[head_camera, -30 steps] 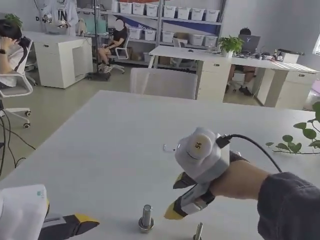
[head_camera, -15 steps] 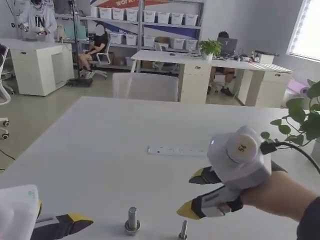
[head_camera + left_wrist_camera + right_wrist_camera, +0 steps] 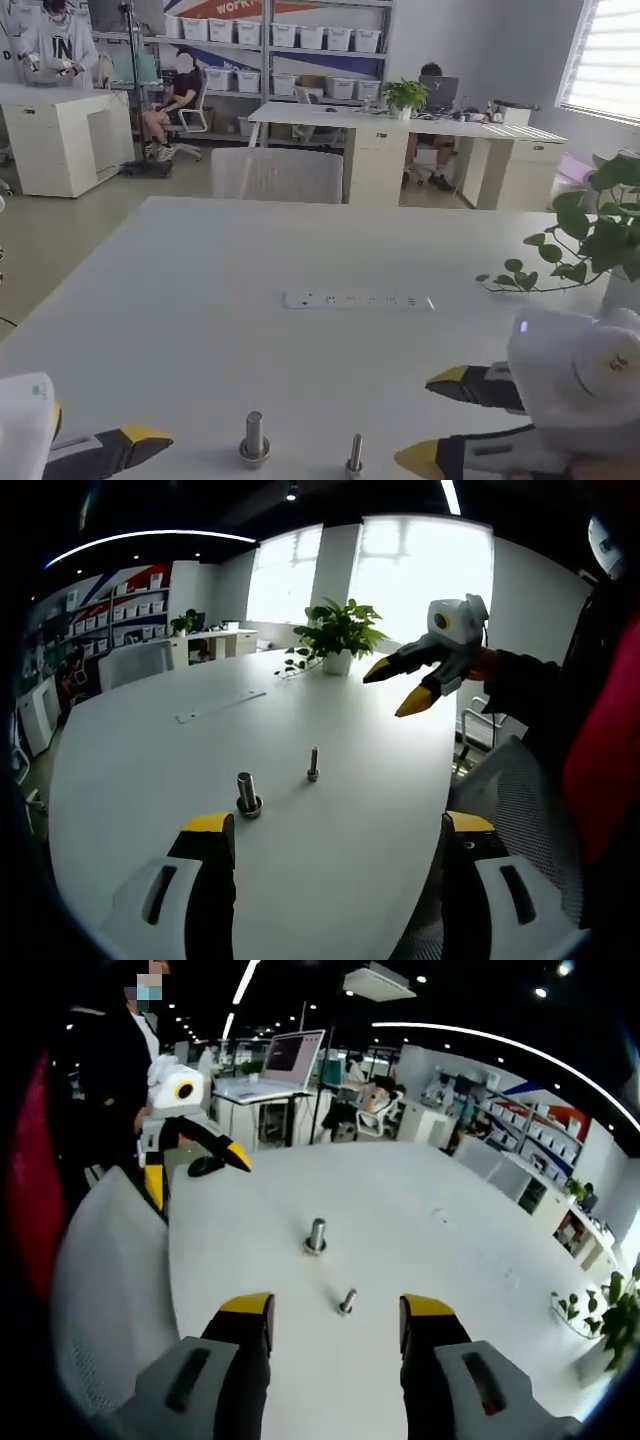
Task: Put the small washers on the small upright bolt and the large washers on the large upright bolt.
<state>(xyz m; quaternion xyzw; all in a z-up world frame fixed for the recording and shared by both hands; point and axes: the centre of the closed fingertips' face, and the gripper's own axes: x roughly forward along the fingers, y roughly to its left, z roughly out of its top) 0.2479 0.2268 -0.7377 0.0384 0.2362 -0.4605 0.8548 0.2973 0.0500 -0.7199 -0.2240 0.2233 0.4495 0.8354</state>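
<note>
While left gripper (image 3: 337,825) and right gripper (image 3: 430,420) gape empty, small bolt (image 3: 354,455) stands upright beside large bolt (image 3: 254,440), nearer right gripper.

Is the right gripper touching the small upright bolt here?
Apart. In the left gripper view the right gripper hangs open in the air, well off from the small bolt, which stands alone on the white table.

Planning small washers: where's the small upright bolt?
Head view, bottom centre: small bolt stands on the table between the large bolt and the right claw.
</note>
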